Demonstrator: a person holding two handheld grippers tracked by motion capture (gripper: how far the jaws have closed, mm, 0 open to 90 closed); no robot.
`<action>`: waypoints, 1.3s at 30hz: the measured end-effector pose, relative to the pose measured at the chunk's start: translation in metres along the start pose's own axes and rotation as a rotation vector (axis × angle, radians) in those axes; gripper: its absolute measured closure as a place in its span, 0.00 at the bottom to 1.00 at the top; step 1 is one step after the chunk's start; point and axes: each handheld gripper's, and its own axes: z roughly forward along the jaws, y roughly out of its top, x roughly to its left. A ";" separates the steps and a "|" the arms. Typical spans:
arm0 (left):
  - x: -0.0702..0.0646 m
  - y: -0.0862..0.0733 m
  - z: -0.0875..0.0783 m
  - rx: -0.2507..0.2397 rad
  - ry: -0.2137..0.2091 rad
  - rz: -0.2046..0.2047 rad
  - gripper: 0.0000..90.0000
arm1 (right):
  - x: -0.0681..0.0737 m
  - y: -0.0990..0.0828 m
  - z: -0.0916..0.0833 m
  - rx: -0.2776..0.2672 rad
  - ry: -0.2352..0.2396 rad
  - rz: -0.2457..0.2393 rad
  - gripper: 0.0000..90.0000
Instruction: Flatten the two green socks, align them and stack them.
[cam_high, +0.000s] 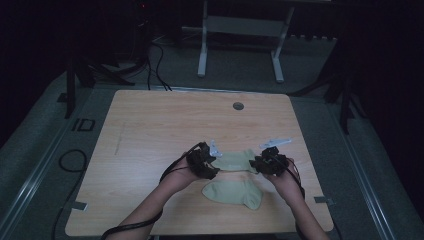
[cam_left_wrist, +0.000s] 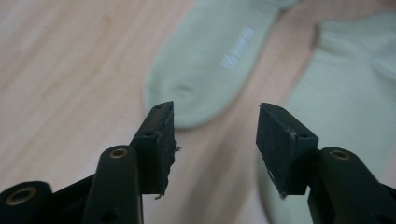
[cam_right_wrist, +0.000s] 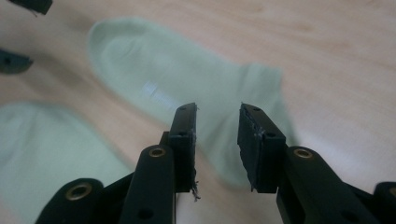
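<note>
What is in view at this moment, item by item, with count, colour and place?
socks: 2, pale green, flat on the near half of the table; far sock between the grippers, near sock just in front of it, apart from it
table: 1, light wood
hole cap: 1, grey, far middle of the table
frame: 1, white, on the floor beyond the table
cables: several, black, on the floor at far left
forearms: 2, entering from the bottom edge
left gripper: 1, black, jaws open above the far sock's toe, nothing between them
right gripper: 1, black, jaws open above the far sock's other end, nothing between them
</note>
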 end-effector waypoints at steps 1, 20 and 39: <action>-0.002 -0.003 -0.002 0.004 -0.009 -0.007 0.52 | 0.002 -0.005 -0.003 0.001 0.008 -0.007 0.74; -0.036 -0.046 0.010 0.061 -0.094 -0.011 0.59 | 0.029 -0.079 -0.016 0.074 0.063 -0.072 0.68; -0.037 -0.044 -0.003 -0.001 -0.090 -0.053 0.96 | 0.034 -0.076 -0.026 0.067 0.079 -0.072 0.92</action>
